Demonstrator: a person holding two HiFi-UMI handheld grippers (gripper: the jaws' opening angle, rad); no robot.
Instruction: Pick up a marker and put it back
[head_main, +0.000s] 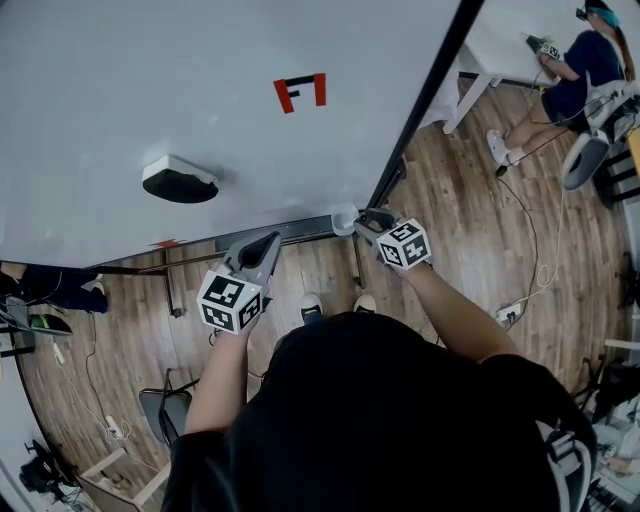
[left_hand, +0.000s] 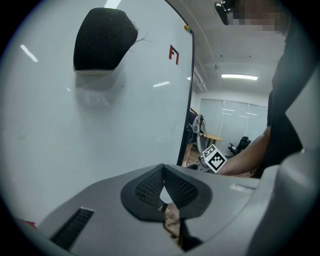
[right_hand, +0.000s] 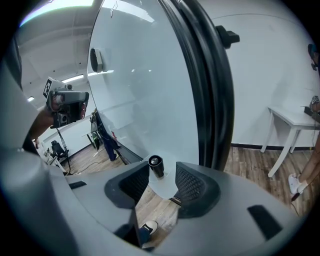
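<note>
Marker upright by the whiteboard's lower right corner, my right jaws wide around it

My right gripper (right_hand: 162, 175) stands wide, the marker (right_hand: 156, 166) between its tips, unpressed. My left gripper (left_hand: 163, 172) is closed, empty. The marker looks light, stiff and slick, so grip mid-barrel. Beyond are the glossy whiteboard (head_main: 150, 90), an eraser (head_main: 179, 180) and the wooden floor (head_main: 470, 230).
</note>
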